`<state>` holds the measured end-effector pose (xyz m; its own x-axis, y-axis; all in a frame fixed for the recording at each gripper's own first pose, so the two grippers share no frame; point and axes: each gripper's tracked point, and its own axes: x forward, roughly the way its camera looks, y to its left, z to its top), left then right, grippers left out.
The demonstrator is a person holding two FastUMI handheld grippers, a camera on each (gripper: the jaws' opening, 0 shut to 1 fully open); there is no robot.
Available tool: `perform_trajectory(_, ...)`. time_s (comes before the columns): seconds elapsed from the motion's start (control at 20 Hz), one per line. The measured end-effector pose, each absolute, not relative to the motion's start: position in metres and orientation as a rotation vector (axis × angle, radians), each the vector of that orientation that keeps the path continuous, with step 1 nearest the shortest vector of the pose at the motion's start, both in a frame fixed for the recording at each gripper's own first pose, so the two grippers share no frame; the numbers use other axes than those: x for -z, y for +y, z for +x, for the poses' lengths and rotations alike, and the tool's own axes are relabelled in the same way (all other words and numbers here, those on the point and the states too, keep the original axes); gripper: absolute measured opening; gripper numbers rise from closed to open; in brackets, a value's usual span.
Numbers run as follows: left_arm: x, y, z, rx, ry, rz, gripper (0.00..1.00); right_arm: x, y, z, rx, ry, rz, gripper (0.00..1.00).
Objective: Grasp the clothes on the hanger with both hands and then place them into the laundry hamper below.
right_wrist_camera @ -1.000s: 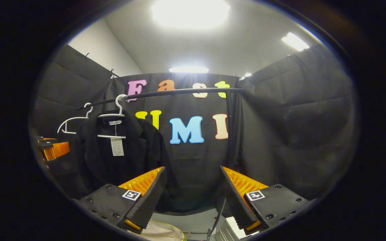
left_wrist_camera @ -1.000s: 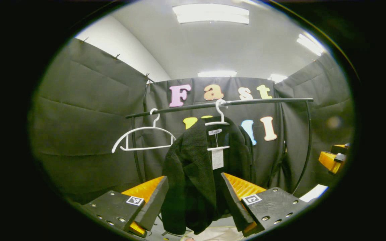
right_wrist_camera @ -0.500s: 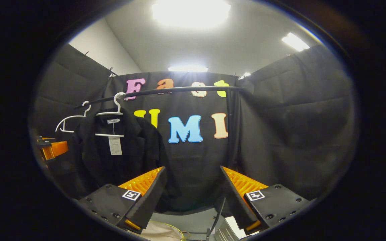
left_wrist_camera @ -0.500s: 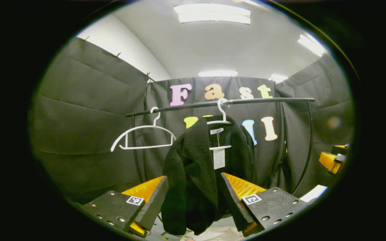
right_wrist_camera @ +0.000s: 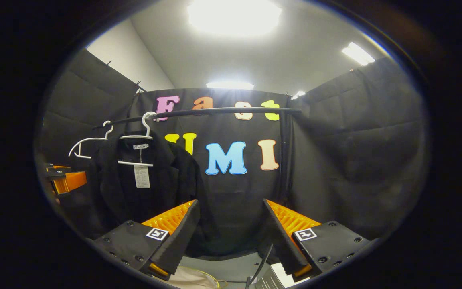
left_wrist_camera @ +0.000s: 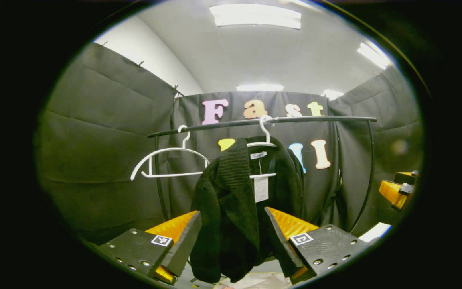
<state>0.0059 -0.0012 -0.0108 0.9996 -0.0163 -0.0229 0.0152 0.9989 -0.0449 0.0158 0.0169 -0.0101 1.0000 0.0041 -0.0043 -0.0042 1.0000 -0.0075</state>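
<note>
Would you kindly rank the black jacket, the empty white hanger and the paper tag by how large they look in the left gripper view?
1. Black jacket, clearly the largest.
2. Empty white hanger, hanging on the rail beside the jacket.
3. Paper tag, the smallest, hanging inside the jacket's open front.
All three hang at a similar depth, so nearness hardly affects the order.

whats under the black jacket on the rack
Below the black jacket a pale strip of something shows at the bottom edge; it may be the hamper, but the jacket's hem covers most of it.

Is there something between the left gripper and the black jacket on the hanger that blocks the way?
Nothing visible blocks it. In the left gripper view the open left gripper faces the black jacket directly; the empty white hanger hangs aside.
</note>
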Motion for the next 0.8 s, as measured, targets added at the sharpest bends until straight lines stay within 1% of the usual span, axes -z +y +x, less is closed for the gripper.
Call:
perform_trajectory(0.25, 0.005, 0.0, 0.006, 0.024, -0.003, -0.034, 0.91, 0.011, 0.036, 0.03, -0.024, 0.021, 0.01, 0.98)
perform_trajectory(0.6, 0.008, 0.001, 0.011, 0.055, 0.006, -0.046, 0.91, 0.001, 0.067, 0.054, -0.042, -0.01, 0.031, 0.98)
perform_trajectory(0.8, 0.007, 0.001, 0.012, 0.043, 0.005, -0.049, 0.91, -0.005, 0.083, 0.071, -0.097, -0.026, 0.046, 0.98)
